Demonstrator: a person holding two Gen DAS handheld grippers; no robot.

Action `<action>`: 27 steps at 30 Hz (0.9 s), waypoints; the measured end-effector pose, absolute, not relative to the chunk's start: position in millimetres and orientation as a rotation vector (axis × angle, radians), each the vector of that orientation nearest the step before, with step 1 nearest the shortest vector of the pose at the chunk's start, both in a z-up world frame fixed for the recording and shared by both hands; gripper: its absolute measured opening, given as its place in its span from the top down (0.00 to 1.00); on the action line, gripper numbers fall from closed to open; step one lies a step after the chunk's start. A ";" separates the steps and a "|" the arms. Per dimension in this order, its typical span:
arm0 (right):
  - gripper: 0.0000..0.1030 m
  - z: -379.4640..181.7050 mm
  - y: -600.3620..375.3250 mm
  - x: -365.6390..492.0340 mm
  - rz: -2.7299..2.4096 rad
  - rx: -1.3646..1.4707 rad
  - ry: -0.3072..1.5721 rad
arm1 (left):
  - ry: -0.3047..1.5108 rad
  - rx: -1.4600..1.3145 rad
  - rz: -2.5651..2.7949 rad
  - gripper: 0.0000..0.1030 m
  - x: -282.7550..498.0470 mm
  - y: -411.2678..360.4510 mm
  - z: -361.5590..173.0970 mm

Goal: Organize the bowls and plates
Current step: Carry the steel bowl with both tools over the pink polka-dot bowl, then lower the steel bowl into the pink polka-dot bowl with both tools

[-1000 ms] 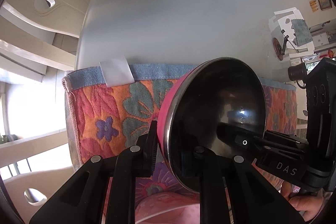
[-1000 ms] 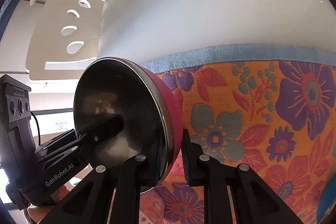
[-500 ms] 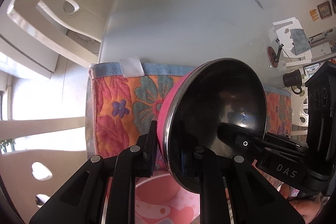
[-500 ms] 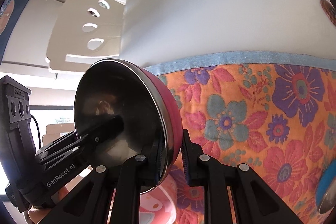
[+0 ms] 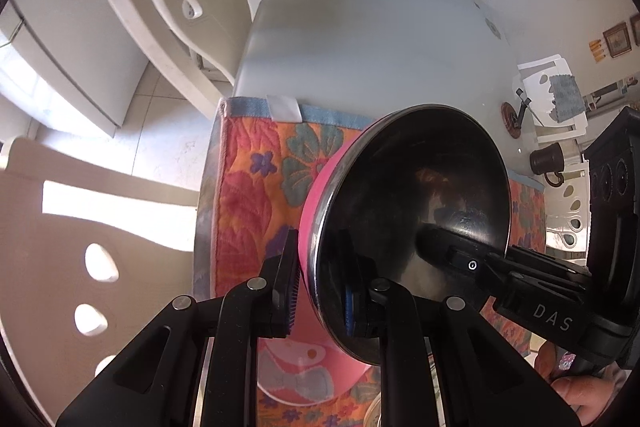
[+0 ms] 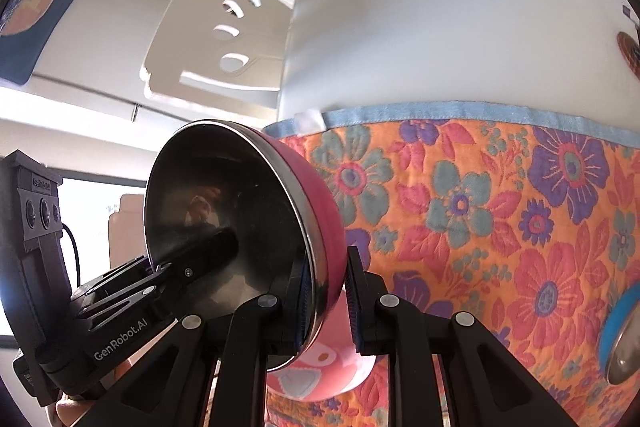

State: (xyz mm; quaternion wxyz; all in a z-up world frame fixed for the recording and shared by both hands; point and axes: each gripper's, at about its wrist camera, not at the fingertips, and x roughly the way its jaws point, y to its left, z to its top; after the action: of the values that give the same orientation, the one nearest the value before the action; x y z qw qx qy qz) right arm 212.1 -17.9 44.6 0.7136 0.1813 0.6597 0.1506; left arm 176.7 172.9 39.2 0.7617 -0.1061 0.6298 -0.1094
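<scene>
Pale grey bench (image 5: 360, 39) with white chairs (image 5: 168, 7) alongside; a floral mat (image 6: 500, 211) covers its near end. Above the mat we note a pink steel-lined bowl (image 5: 408, 211), tilted on edge and off the surface. Left tongs (image 5: 320, 291) and right tongs (image 6: 326, 303) each clench its rim from opposite sides. A pink plate (image 5: 296, 371) lies underneath.

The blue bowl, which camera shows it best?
Right wrist view. The blue bowl shows at the right edge, cut off by the frame, resting on the floral cloth. The left wrist view doesn't show it.
</scene>
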 end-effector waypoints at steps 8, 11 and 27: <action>0.85 43.1 -2.1 185.6 0.365 0.361 1.489 | 1.379 -0.266 -0.187 0.86 139.9 185.6 32.4; 0.85 35.3 3.1 175.3 0.367 0.340 1.513 | 1.398 -0.276 -0.174 0.86 128.9 188.4 23.0; 0.85 -6.6 13.2 145.0 0.356 0.312 1.611 | 1.464 -0.246 -0.139 0.85 104.3 189.3 -8.4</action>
State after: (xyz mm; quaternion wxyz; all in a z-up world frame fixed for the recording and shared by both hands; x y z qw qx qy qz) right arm 145.0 13.2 -6.6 0.6678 0.1385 0.7141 0.1579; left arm 104.3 189.3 -8.4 0.7347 -0.1121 0.6660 -0.0633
